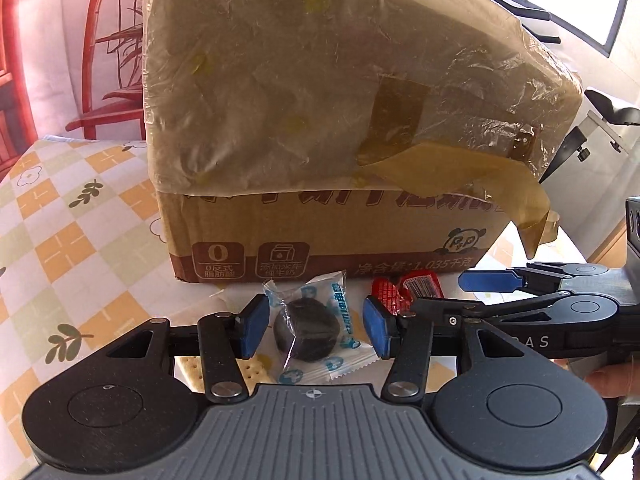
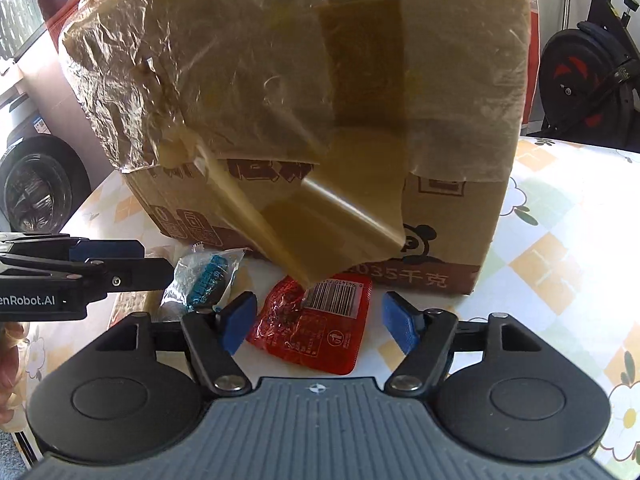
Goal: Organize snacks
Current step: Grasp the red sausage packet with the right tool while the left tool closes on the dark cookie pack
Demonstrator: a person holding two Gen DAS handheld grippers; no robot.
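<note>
Two grippers spread: left gripper [image 1: 316, 330] straddles cookie [image 1: 308, 330], right gripper [image 2: 320, 322] straddles red packet [image 2: 316, 320]; slick wrappers may slip.

A dark round biscuit in a clear blue-printed wrapper [image 1: 316, 330] lies flat between the left jaws; a red barcoded sachet [image 2: 314, 326] (crinkled, flat) lies between the right jaws.

Left gripper [image 1: 316, 330] and right gripper [image 2: 318, 322], fingers apart, angled downward.
</note>
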